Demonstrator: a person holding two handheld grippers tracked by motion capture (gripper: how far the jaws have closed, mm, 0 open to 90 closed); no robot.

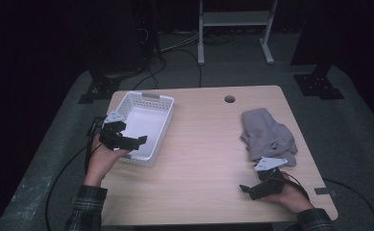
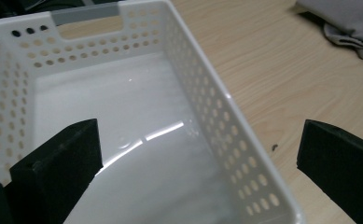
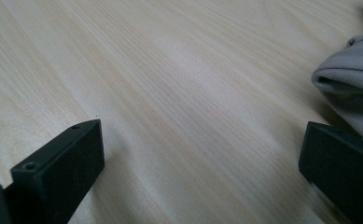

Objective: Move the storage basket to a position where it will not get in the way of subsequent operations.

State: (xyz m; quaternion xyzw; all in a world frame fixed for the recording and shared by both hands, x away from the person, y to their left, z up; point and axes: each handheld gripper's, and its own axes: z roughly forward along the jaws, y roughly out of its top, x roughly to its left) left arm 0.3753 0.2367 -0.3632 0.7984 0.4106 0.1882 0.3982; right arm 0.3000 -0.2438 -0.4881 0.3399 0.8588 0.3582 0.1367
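Grey cloth (image 1: 267, 136) is lying crumpled near the table's (image 1: 208, 159) right edge, just beyond the right gripper (image 1: 250, 188), whose spread jaws are resting low and may snag only a loose fold. Left gripper (image 1: 132, 141), jaws spread and empty, is hovering over the white basket's (image 1: 146, 98) near-left corner, risking a rim collision.
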